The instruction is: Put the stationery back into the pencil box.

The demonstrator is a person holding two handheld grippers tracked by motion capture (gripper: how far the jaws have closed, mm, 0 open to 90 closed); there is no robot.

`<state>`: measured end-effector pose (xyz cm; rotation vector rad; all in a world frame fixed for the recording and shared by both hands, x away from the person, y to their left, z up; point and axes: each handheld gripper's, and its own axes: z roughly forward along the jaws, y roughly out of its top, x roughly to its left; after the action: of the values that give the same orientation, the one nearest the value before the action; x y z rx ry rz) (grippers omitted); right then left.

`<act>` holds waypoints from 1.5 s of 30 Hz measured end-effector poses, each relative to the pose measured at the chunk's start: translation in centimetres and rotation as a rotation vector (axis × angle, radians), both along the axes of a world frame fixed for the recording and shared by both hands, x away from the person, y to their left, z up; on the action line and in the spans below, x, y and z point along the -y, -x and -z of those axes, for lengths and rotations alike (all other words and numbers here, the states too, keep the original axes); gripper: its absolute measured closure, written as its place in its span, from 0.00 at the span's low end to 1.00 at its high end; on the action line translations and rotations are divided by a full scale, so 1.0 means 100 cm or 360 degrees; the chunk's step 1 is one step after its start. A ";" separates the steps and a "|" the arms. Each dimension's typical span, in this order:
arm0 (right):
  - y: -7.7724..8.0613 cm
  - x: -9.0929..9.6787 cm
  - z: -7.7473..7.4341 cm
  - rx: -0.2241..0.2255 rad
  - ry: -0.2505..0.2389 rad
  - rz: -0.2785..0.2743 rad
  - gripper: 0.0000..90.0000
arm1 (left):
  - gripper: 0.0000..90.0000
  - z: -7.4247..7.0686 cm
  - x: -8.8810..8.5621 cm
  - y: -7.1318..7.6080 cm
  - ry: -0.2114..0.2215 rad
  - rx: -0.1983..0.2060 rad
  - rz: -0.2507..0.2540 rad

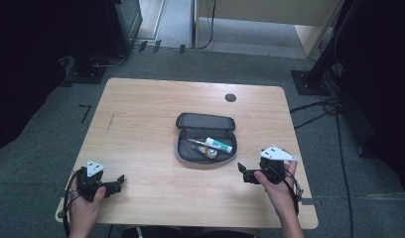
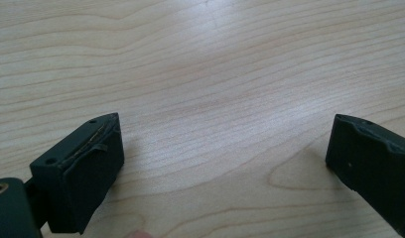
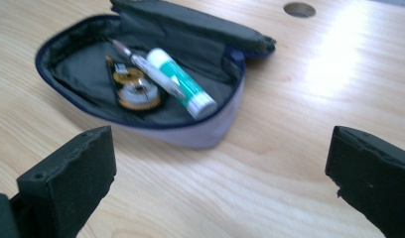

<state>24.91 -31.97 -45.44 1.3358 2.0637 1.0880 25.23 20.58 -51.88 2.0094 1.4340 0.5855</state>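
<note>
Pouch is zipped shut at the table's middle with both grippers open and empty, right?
Not quite: the pouch lies open, its lid folded back, with a glue stick and pen inside, as the right gripper view shows. The left gripper and right gripper are open and empty.

Wooden desk point(image 1: 141, 124) on grey carpet floor point(image 1: 51, 144). Round cable hole point(image 1: 231, 97) near desk's far edge. Black stand base point(image 1: 86, 69) beyond desk's far left corner. Black cables point(image 1: 319, 111) right of desk.

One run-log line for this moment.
left gripper: open, empty | right gripper: open, empty | pencil case: unzipped, holds glue stick, pen
</note>
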 end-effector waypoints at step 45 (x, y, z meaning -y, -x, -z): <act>0.037 0.047 0.072 -0.0214 0.0106 0.0362 0.00 | 0.01 0.000 0.001 -0.001 0.0000 -0.0002 -0.0012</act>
<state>21.23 -36.67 -52.65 1.6027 1.9619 0.8455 25.28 20.49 -51.90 2.0058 1.4425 0.5875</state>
